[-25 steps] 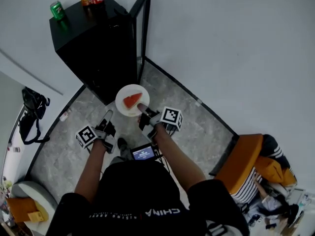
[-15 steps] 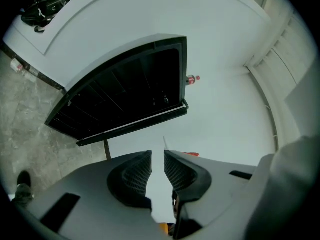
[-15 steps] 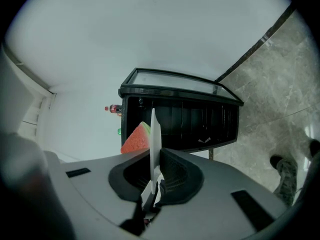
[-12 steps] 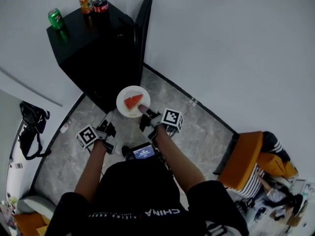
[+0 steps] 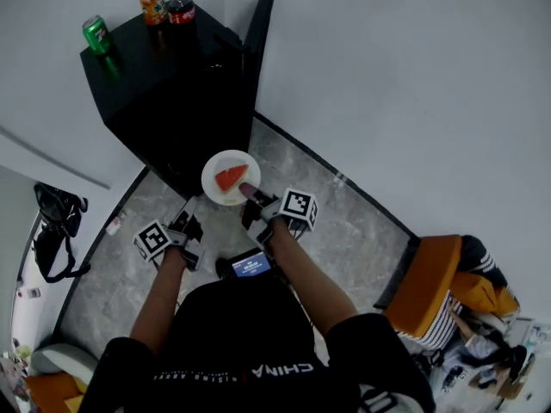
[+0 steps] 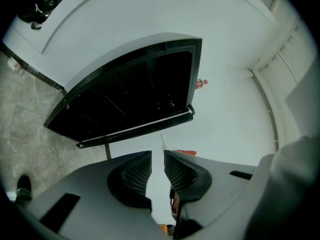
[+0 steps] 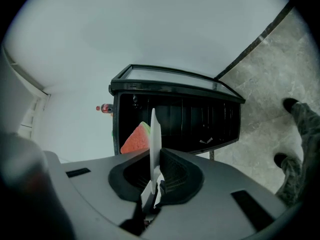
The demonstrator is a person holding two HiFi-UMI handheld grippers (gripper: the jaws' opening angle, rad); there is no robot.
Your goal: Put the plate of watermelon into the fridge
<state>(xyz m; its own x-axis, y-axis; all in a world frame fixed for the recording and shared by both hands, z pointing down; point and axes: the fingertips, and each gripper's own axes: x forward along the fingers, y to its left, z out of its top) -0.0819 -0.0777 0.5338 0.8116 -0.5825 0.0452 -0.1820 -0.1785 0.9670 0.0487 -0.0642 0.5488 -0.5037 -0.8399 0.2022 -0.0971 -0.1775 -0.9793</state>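
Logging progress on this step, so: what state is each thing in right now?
fridge: open.
plate: gripped at its rim, level, in front of the fridge, not yet inside.
watermelon slice: lying on the plate.
right gripper: shut on the plate's rim.
left gripper: jaws slightly apart, nothing between them.
green can: upright on the fridge top.
orange can: upright there.
dark bottle: upright, capped.
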